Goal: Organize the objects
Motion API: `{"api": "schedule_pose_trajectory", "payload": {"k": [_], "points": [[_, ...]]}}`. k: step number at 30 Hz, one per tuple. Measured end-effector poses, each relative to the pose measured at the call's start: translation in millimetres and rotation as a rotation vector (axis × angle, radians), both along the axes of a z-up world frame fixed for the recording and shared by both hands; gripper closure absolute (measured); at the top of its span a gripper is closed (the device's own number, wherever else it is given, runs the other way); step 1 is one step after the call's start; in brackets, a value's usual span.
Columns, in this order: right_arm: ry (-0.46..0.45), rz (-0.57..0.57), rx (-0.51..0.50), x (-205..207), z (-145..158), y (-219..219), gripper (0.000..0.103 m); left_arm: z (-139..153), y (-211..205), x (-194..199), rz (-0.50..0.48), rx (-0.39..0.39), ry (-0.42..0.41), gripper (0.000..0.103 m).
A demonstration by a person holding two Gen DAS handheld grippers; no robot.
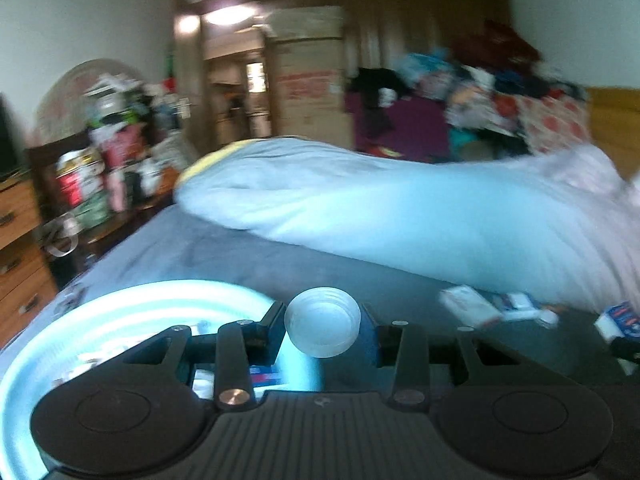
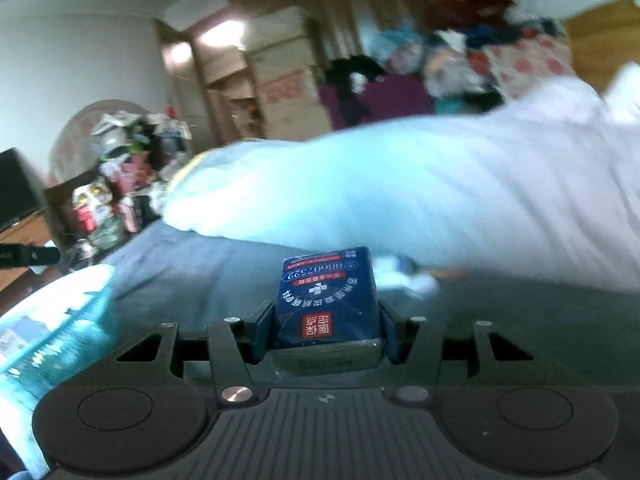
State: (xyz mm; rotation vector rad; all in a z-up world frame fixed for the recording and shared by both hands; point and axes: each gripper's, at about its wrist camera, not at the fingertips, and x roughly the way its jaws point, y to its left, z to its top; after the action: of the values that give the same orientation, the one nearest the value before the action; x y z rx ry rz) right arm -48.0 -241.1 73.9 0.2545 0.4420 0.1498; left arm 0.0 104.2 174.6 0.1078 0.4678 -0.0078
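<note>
A small clear round cap [image 1: 322, 322] is held between the fingers of the left gripper [image 1: 322, 326], above the grey bed sheet [image 1: 224, 248] and just beside the rim of a light blue basin [image 1: 120, 308]. A dark blue tissue pack [image 2: 327, 298] with white and red print is clamped between the fingers of the right gripper [image 2: 326, 322], in front of the pale blue quilt [image 2: 360, 184]. More small white and blue packs [image 1: 472, 306] are seen lying on the bed near the quilt, well apart from the basin.

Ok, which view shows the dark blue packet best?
The right wrist view: the dark blue packet sits close and centred, clamped in the right gripper, print legible. The left wrist view shows only blurred packets on the bed, none clearly this one.
</note>
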Motion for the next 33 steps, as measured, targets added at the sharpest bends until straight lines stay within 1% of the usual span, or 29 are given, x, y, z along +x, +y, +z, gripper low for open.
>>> {"api": "schedule_pose_trajectory", "payload": {"k": [6, 8, 13, 21, 25, 31, 32, 33], "points": [[-0.059, 0.111, -0.017, 10.3, 54.7, 48.9, 0.050, 37.6, 76.2, -26.2, 0.137, -0.023, -0.006, 0.061], [-0.073, 0.150, -0.010, 14.9, 71.0, 66.9, 0.050, 51.4, 100.8, -37.7, 0.166, -0.022, -0.005, 0.061], [-0.083, 0.239, 0.003, 28.2, 104.0, 112.0, 0.050, 67.9, 142.1, -50.4, 0.207, -0.047, -0.004, 0.061], [-0.070, 0.380, -0.004, 55.5, 145.9, 179.3, 0.050, 72.7, 184.3, -44.1, 0.246, -0.095, 0.018, 0.061], [-0.059, 0.456, -0.012, 70.2, 167.9, 218.0, 0.050, 70.2, 197.1, -32.7, 0.256, -0.118, 0.050, 0.061], [-0.039, 0.550, -0.045, 82.2, 187.1, 270.9, 0.050, 68.8, 219.8, -16.8, 0.275, -0.148, 0.082, 0.061], [-0.039, 0.564, -0.054, 83.2, 189.6, 278.7, 0.055, 68.6, 221.8, -15.6, 0.279, -0.148, 0.082, 0.061], [-0.037, 0.575, -0.065, 83.5, 191.2, 286.4, 0.058, 68.4, 223.9, -13.6, 0.283, -0.147, 0.083, 0.061]]}}
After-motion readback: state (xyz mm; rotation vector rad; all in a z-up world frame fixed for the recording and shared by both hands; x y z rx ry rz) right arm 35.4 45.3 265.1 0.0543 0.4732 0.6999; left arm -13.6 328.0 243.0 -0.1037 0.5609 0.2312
